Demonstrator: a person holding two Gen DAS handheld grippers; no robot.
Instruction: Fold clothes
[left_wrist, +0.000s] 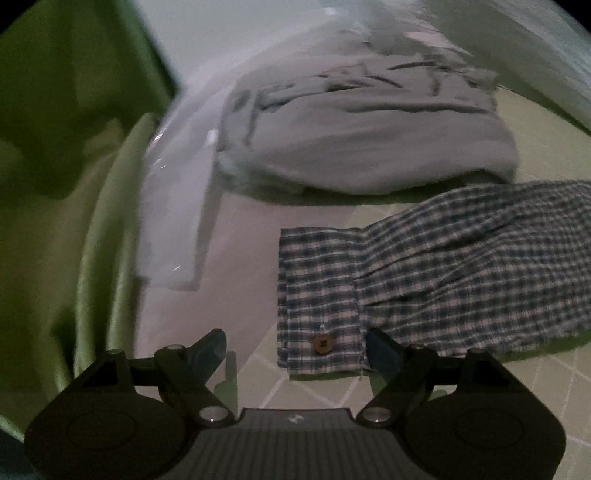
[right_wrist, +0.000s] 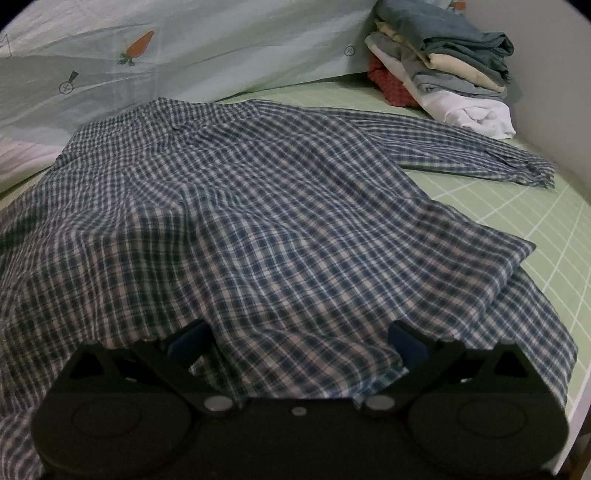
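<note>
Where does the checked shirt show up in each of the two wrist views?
Left wrist view: only a sleeve of the checked shirt, right of centre, its buttoned cuff just ahead of the open left gripper.
Right wrist view: the checked shirt's body fills the middle, one sleeve stretching right, under the open right gripper.
Shared landmark: the green gridded sheet.

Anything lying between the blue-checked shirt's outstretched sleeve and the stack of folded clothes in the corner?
Nothing: in the right wrist view only bare green gridded sheet separates the sleeve from the stack of folded clothes.
</note>
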